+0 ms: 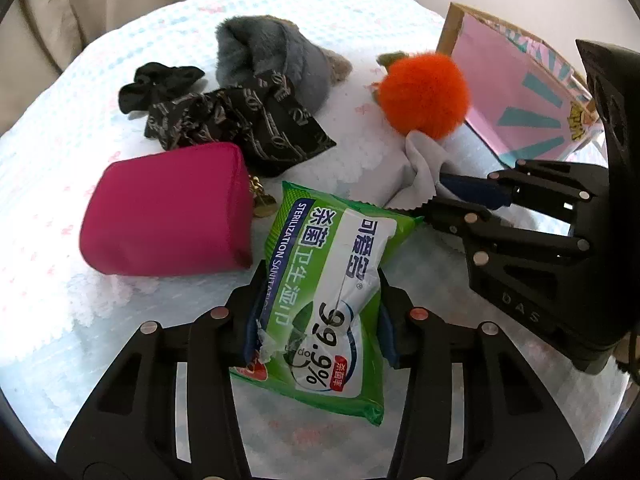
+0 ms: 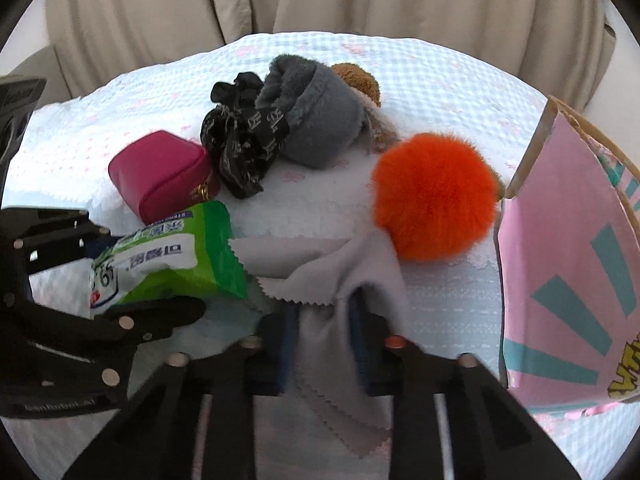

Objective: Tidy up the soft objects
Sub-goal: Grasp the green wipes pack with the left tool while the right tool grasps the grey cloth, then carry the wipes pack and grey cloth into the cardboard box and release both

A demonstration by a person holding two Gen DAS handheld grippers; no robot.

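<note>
Left wrist view: left gripper [image 1: 316, 322] angled down, clamping wipes pack [image 1: 332, 280]; right gripper [image 2: 324, 340] pinching grey cloth [image 2: 340, 280].

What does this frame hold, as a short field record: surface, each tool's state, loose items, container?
surface: bed cover, pale check with pink marks
left tool: shut on the wipes pack, pads pressing its two sides
right tool: shut on the grey cloth, bunched between the pads
loose items: orange pom-pom, magenta pouch, black patterned fabric, black scrunchie, grey furry item
container: pink paper bag, at the right, beside the pom-pom
</note>
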